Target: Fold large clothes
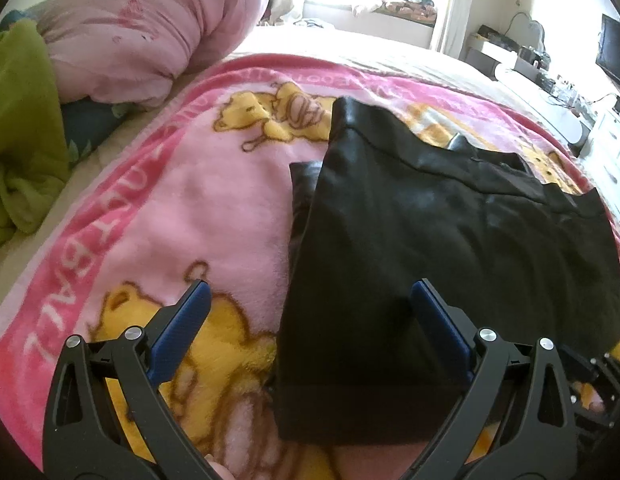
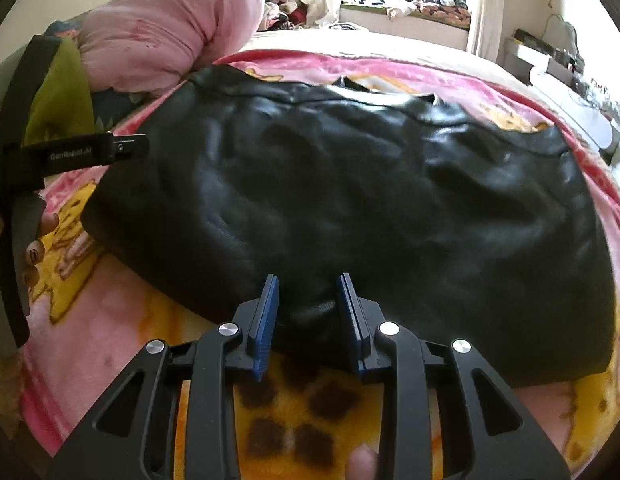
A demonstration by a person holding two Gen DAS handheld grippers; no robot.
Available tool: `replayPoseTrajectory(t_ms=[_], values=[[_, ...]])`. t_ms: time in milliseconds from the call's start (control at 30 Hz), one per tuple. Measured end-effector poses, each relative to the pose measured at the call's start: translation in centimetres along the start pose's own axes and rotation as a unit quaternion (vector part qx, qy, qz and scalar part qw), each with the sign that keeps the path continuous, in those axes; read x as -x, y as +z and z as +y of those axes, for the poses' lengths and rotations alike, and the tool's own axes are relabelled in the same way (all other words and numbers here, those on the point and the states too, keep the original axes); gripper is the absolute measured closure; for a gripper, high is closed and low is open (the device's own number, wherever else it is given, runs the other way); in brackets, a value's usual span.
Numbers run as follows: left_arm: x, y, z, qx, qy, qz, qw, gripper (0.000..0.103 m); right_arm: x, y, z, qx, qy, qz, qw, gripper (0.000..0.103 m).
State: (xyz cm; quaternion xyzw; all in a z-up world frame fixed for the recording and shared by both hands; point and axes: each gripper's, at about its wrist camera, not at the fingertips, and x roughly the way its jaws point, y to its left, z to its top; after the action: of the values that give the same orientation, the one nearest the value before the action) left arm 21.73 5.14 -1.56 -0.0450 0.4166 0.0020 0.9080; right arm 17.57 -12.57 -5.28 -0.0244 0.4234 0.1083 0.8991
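A black leather-look garment lies folded flat on a pink blanket printed with yellow bears. My left gripper is open wide over the garment's near left corner. Its left finger hangs above the blanket and its right finger above the black fabric, neither touching. My right gripper sits at the garment's near edge, where a bunched fold of the black material fills the narrow gap between its blue pads. A hand holding the left tool shows at the left edge of the right wrist view.
A rolled pink duvet and a green cloth lie at the bed's far left. Beyond the bed there is a cluttered window sill. A desk with a monitor and white drawers stands to the right.
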Motion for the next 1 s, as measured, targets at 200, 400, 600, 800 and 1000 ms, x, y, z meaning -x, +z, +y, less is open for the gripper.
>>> replayPoseTrajectory(t_ms=[200,400,600,800,1000], values=[[-2.2,0.3,0.6,0.031,-0.037,0.018,0.9987,0.009,0.2,0.1,-0.6,-0.012,0.018,-0.001,1.0,0.073],[-3.9,0.2,1.0,0.066,-0.093,0.039,0.9927,0.014,0.5,0.7,-0.8,-0.018,0.03,-0.002,0.999,0.073],[-4.3,0.1,0.3,0.066,-0.13,0.045,0.9883,0.043,1.9,3.4,-2.1,-0.046,0.049,-0.03,0.997,0.073],[-3.2,0.6,0.4,0.063,-0.135,0.033,0.9883,0.062,0.5,9.1,-4.3,-0.09,0.033,-0.054,0.994,0.073],[-1.5,1.3,0.0,0.052,-0.137,0.009,0.9891,0.078,-3.5,14.8,-5.0,-0.109,0.001,-0.045,0.993,0.073]])
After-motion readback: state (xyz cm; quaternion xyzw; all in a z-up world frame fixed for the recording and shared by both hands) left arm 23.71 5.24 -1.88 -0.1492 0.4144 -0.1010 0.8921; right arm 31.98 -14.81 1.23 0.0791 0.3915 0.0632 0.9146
